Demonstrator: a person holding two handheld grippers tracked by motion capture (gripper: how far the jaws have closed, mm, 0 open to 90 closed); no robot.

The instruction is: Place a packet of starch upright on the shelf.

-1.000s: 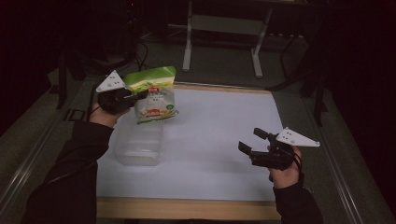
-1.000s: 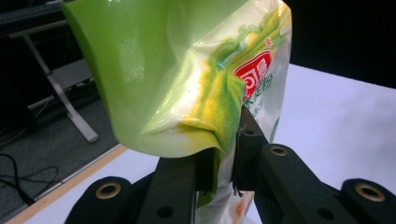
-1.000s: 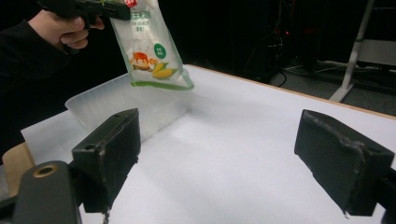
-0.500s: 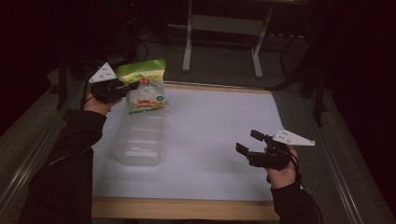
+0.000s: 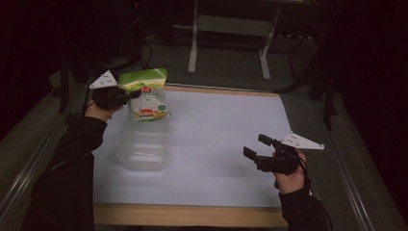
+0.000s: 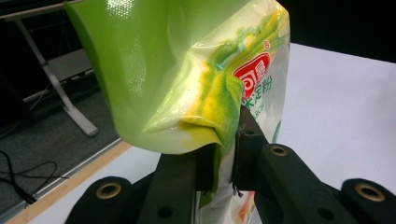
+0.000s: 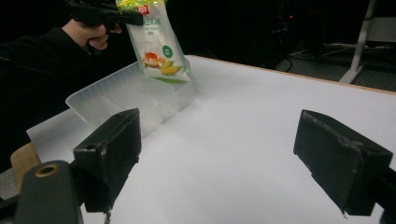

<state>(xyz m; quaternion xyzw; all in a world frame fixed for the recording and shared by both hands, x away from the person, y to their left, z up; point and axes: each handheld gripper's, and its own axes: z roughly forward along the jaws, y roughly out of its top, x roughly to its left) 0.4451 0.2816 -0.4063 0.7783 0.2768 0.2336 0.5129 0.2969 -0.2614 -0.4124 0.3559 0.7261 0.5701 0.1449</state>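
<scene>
A green and clear food bag (image 5: 146,96) with a red label hangs in the air at the table's far left, above the far end of a clear plastic container (image 5: 142,147). My left gripper (image 5: 131,94) is shut on the bag's upper edge; in the left gripper view the crumpled green bag (image 6: 187,74) is pinched between the black jaws. The right gripper view shows the bag (image 7: 159,46) dangling over the container (image 7: 130,98). My right gripper (image 5: 255,147) hovers open over the table's right side, nothing between its jaws.
The white table top (image 5: 226,134) has a wooden front edge (image 5: 192,214) and a metal rail (image 5: 29,163) along its left side. A metal stand (image 5: 231,29) is on the floor beyond the far edge.
My left gripper has carried the bag up and away toward the far left corner, uncovering more of the container. The right gripper has drifted slightly toward the near edge.
</scene>
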